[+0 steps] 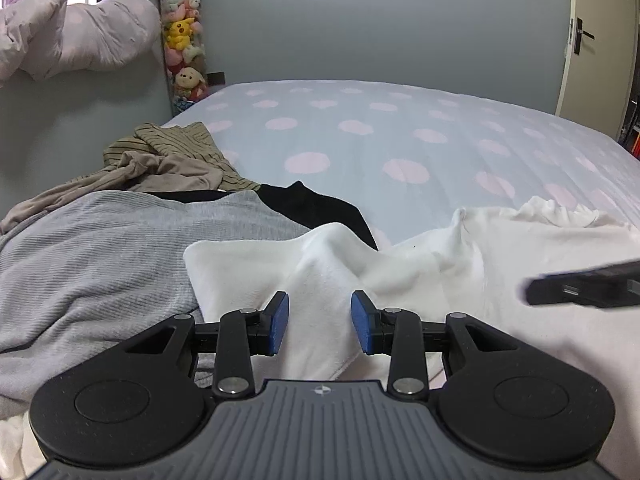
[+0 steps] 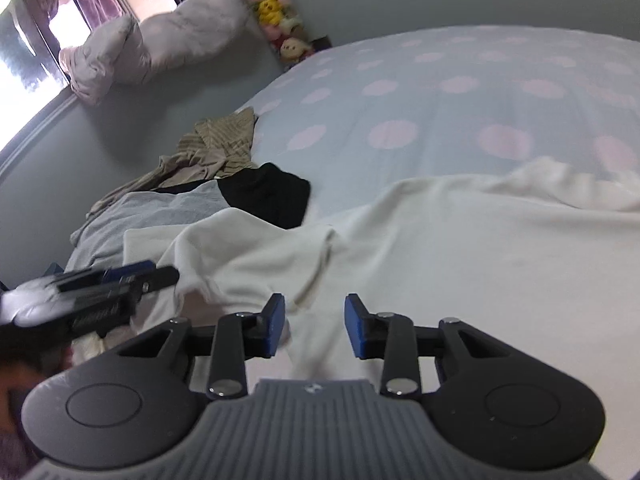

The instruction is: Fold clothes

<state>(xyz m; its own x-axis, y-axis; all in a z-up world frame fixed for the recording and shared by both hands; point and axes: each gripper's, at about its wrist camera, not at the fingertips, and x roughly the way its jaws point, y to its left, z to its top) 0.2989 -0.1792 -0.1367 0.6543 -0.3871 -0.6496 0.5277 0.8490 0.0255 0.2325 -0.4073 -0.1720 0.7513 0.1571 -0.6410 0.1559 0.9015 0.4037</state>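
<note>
A white garment [image 1: 460,248] lies spread and rumpled on the bed; it also shows in the right wrist view [image 2: 460,240]. My left gripper [image 1: 319,322] is open, its blue pads on either side of a raised white fold near the garment's left sleeve. My right gripper [image 2: 315,325] is open just above the garment's near part, with cloth between the pads. The right gripper shows as a dark shape at the right edge of the left wrist view [image 1: 584,284]. The left gripper shows blurred at the left of the right wrist view [image 2: 108,284].
A grey ribbed garment [image 1: 92,256], a black one [image 1: 320,208] and a beige striped pile [image 1: 172,160] lie to the left. The bed sheet [image 1: 400,136] is pale blue with pink dots. A duvet [image 1: 76,32], soft toys [image 1: 184,40] and a door [image 1: 596,36] stand behind.
</note>
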